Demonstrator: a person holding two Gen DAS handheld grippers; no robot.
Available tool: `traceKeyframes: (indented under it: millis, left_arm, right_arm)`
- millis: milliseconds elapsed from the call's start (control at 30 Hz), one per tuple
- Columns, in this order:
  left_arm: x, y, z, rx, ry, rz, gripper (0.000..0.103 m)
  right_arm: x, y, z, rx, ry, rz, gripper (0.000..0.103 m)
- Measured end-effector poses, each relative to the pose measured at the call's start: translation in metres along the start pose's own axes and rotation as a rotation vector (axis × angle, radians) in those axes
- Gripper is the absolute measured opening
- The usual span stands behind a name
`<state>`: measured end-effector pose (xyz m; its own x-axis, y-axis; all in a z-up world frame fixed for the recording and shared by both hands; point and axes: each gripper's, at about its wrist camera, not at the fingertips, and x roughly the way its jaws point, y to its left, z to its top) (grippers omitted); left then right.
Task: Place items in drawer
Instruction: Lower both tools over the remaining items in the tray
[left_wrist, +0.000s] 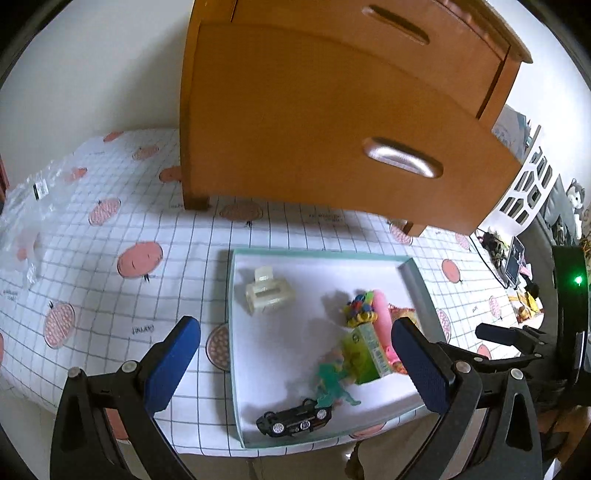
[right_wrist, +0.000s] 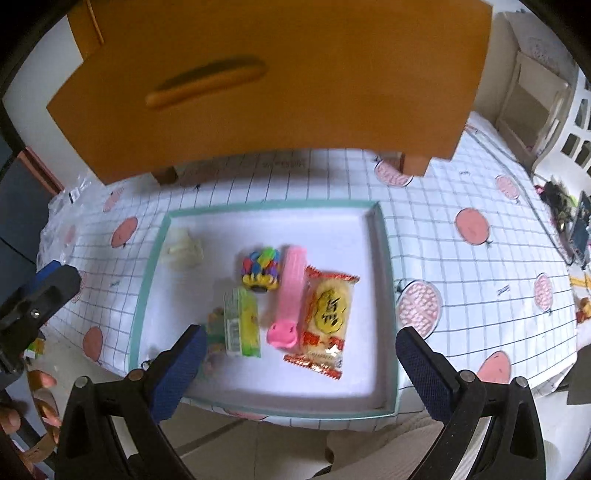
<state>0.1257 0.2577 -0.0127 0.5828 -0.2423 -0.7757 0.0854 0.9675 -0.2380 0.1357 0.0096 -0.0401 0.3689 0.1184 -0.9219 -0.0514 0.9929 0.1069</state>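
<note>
Both views are bright with even, soft daylight. In the tray (left_wrist: 325, 254) the items cast soft shadows toward its left side. The cabinet (right_wrist: 280, 85) shades the table's (left_wrist: 110, 229) far edge. The right wrist view is slightly blurred, its cabinet handle (right_wrist: 207, 86) smeared. Fisheye distortion bends the cabinet and grid lines, and the corners are black.

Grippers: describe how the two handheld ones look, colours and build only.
The left gripper and the right gripper match: black plastic frames with silver rivets, each carrying two fingers faced with textured blue pads.
</note>
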Motion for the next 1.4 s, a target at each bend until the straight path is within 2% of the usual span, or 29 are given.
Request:
traceKeyframes:
  millis: [200, 333, 500, 700, 900, 1000, 1233, 1267, 1300, 1367, 1400]
  left_arm:
    - [0.018, 0.004, -0.015, 0.021, 0.094, 0.02, 0.103]
    - [0.025, 0.002, -0.026, 0.076, 0.144, 0.034, 0.103]
    - [0.029, 0.003, -0.038, 0.109, 0.185, 0.039, 0.103]
    - [0.033, 0.001, -0.051, 0.145, 0.217, 0.01, 0.103]
    - [0.036, -0.008, -0.061, 0.214, 0.236, -0.019, 0.102]
    - [0.039, -0.011, -0.065, 0.236, 0.247, -0.031, 0.097]
    - [0.047, -0.017, -0.07, 0.254, 0.275, -0.045, 0.097]
    - [0.049, -0.017, -0.07, 0.258, 0.278, -0.043, 0.095]
    - [0.05, -0.018, -0.07, 0.261, 0.28, -0.043, 0.086]
    - [0.054, -0.019, -0.07, 0.26, 0.296, -0.051, 0.078]
    - [0.056, -0.019, -0.07, 0.258, 0.304, -0.053, 0.078]
  right_arm:
    - [0.01, 0.006, -0.002, 0.006, 0.041, 0.038, 0.103]
    - [0.017, 0.011, -0.002, -0.002, 0.073, 0.039, 0.103]
    - [0.025, 0.012, -0.001, 0.01, 0.094, 0.049, 0.103]
    - [0.035, 0.017, 0.002, -0.001, 0.117, 0.037, 0.102]
    - [0.047, 0.021, 0.003, -0.012, 0.146, 0.031, 0.089]
    - [0.052, 0.022, 0.003, -0.009, 0.155, 0.033, 0.086]
    - [0.061, 0.028, 0.004, -0.014, 0.165, 0.055, 0.077]
    - [0.062, 0.029, 0.004, -0.016, 0.169, 0.056, 0.076]
    - [0.064, 0.03, 0.004, -0.019, 0.171, 0.056, 0.075]
    - [0.067, 0.033, 0.004, -0.028, 0.174, 0.06, 0.075]
    - [0.068, 0.034, 0.003, -0.034, 0.177, 0.063, 0.074]
